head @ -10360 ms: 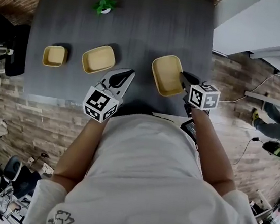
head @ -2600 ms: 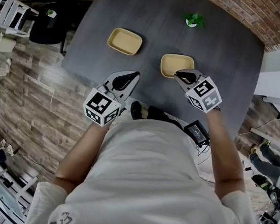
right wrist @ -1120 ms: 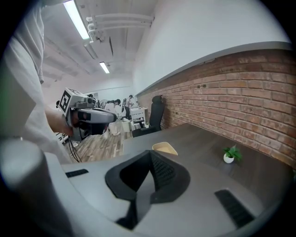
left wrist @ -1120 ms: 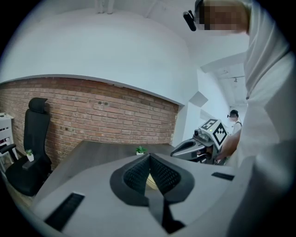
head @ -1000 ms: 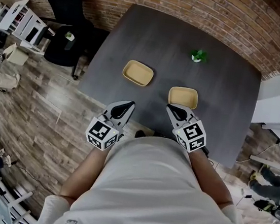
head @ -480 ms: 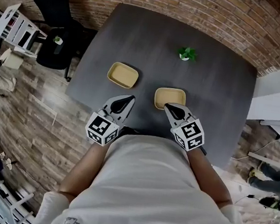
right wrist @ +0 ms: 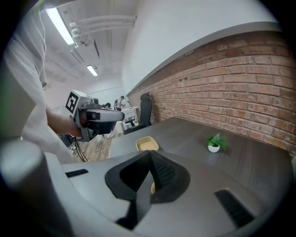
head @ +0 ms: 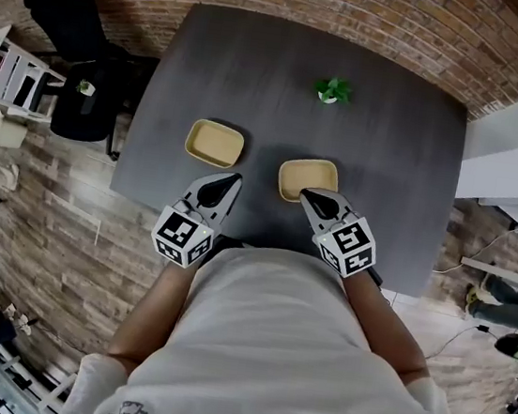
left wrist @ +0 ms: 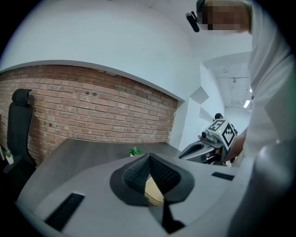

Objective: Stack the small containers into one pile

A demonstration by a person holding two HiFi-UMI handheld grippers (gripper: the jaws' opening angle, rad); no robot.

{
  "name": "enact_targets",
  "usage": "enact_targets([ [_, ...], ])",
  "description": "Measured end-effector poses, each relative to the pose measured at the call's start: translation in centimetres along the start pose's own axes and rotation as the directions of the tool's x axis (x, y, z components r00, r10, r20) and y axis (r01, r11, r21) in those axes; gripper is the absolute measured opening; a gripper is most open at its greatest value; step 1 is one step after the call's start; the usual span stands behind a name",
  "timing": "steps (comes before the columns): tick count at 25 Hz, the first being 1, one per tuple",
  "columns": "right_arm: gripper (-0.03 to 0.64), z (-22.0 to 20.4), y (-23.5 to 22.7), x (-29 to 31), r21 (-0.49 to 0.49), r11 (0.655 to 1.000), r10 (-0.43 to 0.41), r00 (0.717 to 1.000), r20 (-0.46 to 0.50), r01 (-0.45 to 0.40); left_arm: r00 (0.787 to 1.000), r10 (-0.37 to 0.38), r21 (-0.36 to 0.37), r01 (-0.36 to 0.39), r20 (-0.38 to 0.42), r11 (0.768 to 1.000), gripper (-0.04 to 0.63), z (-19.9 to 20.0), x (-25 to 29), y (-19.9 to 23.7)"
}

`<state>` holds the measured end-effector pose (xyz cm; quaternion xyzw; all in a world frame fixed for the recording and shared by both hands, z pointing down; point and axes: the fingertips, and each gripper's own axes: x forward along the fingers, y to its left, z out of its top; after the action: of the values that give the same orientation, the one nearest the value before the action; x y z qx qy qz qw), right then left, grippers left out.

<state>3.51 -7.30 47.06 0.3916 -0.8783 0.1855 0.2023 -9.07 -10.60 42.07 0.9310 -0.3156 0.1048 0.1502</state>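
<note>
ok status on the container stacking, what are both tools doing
Left tool and right tool shut, both empty. Left yellow container and right yellow container sit apart on table, not one pile. Potted plant beyond, not in the way.

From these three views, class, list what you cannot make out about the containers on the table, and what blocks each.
1. Right container: single or a nested stack? The head view looks straight down and it is too small.
2. Right gripper view: the shut right gripper hides all but its edge.
3. Left gripper view: the left gripper hides all but a yellow sliver; which container is unclear.
4. Near edge of the table: head view, covered by the person's torso.
</note>
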Motion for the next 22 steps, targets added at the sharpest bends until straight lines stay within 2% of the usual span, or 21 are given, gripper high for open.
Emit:
enact_targets([
  [11,0.021,2.4,1.3,6.0,0.080,0.994,-0.079,0.997,-0.025,0.081,0.992,-0.119,0.022,0.120,-0.049,0.993,0.011,0.9,-0.2,6.7],
  [15,0.041,4.0,1.7,8.7,0.113,0.986,-0.123,0.992,-0.013,0.124,0.981,-0.174,0.057,0.179,-0.089,0.982,0.011,0.9,-0.7,9.1],
  [22,0.087,3.9,2.1,12.9,0.206,0.960,-0.182,0.981,-0.060,0.191,0.959,-0.243,0.032,0.250,-0.147,0.968,0.011,-0.5,-1.0,13.1],
])
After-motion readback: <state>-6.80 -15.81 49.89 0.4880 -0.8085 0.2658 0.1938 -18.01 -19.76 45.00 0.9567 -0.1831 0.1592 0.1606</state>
